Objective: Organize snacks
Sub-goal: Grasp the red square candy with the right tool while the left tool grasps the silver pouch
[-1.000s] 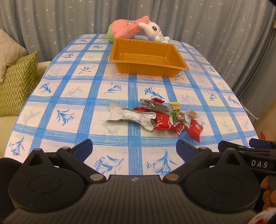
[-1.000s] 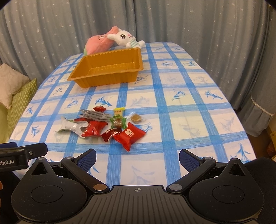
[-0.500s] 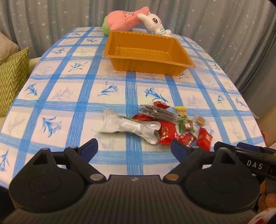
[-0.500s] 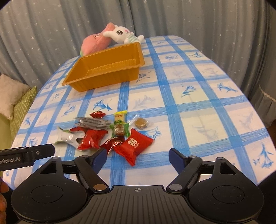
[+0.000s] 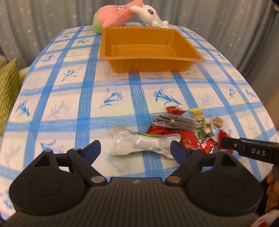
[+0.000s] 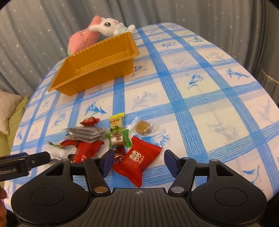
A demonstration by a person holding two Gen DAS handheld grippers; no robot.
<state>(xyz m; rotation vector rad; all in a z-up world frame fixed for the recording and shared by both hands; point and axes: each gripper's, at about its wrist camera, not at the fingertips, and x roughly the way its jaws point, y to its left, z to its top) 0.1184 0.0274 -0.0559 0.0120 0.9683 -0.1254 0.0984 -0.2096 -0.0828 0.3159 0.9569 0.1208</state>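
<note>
A pile of small snacks lies on the blue-checked tablecloth in front of an empty orange tray (image 5: pixel 150 67) (image 6: pixel 97 76). A crumpled silver pouch (image 5: pixel 139 145) lies between the fingers of my left gripper (image 5: pixel 135 150). Its jaws are closing and its pads are not pressing on the pouch. A red square packet (image 6: pixel 139 157) sits between the fingers of my right gripper (image 6: pixel 139 159), whose jaws are also closing without gripping it. Grey sachets (image 6: pixel 85 133), a green-wrapped candy (image 6: pixel 117 138), a yellow candy (image 6: pixel 116 120) and a caramel (image 6: pixel 143 126) lie just beyond.
A pink plush (image 5: pixel 113 14) and a white rabbit plush (image 5: pixel 150 14) lie behind the tray at the table's far edge. A green cushion (image 5: pixel 7 92) is off the left side. Grey curtains surround the table. The other gripper's finger (image 5: pixel 244 148) reaches in from the right.
Both grippers have come down and forward onto the snack pile. Their jaws have narrowed, the right more than the left, and now straddle the silver pouch and the red packet.
</note>
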